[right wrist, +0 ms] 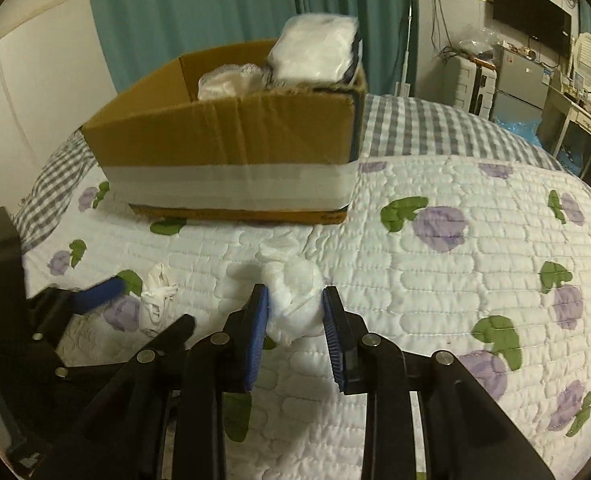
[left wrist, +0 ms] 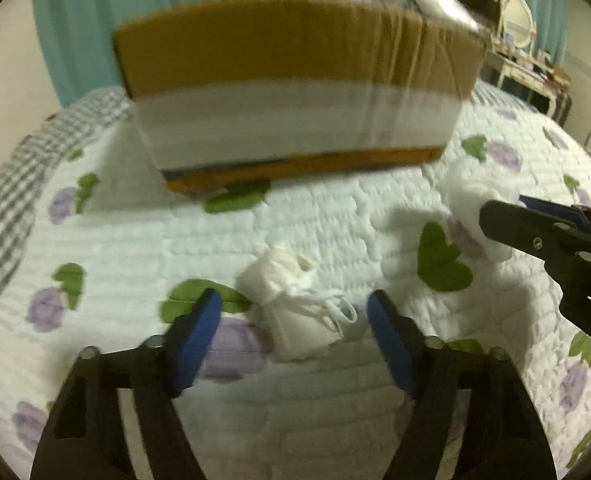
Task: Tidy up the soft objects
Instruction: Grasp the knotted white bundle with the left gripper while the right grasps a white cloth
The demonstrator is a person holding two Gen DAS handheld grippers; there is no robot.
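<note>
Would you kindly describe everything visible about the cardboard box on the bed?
The cardboard box is brown and corrugated, open-topped, with a broad white band wrapped around its lower walls and a darker strip along the base. It stands upright on the floral quilt, beyond both grippers and touched by neither. Inside, white soft bundles show above the rim, and a plastic-wrapped white pack stands tall at the far right corner. Its front wall looks slightly creased.

A crumpled white cloth bundle with thin strings (left wrist: 303,304) lies on the quilted bed, near the front of the open cardboard box (right wrist: 231,144). A second white, fluffy bundle (right wrist: 295,300) lies in front of the box too, beside the first. Inside the box sit more white soft items (right wrist: 315,54), one propped upright above the rim.
</note>
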